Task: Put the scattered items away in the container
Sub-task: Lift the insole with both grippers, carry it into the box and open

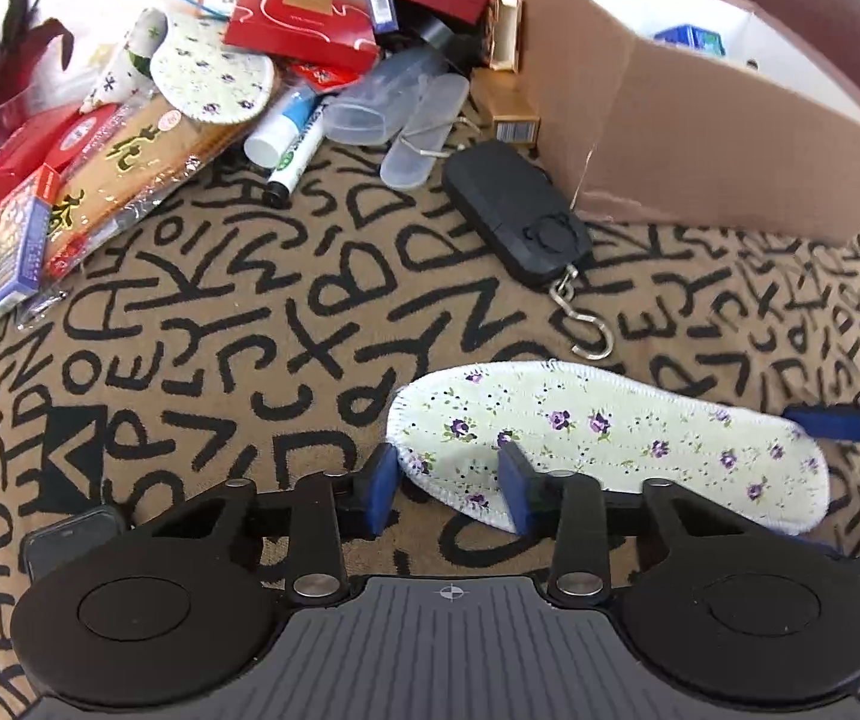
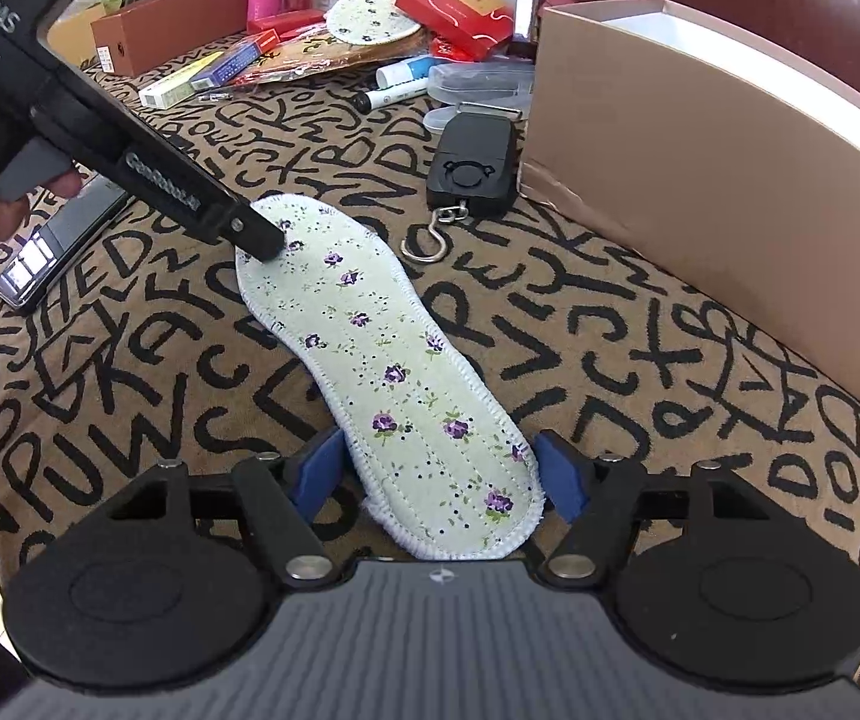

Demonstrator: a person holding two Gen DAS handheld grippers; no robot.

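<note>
A floral insole lies flat on the lettered cloth; it also shows in the right wrist view. My left gripper is open, its jaws astride the insole's toe end. My right gripper is open, its blue pads on either side of the heel end. The right gripper's blue pad shows at the insole's far end in the left wrist view. The left gripper's body reaches the toe in the right wrist view. The cardboard box stands at the back right, also seen in the right wrist view.
A black hanging scale with hook lies beside the box. A pile lies at the back left: second insole, red boxes, markers, clear cases, card packs. A phone lies at left.
</note>
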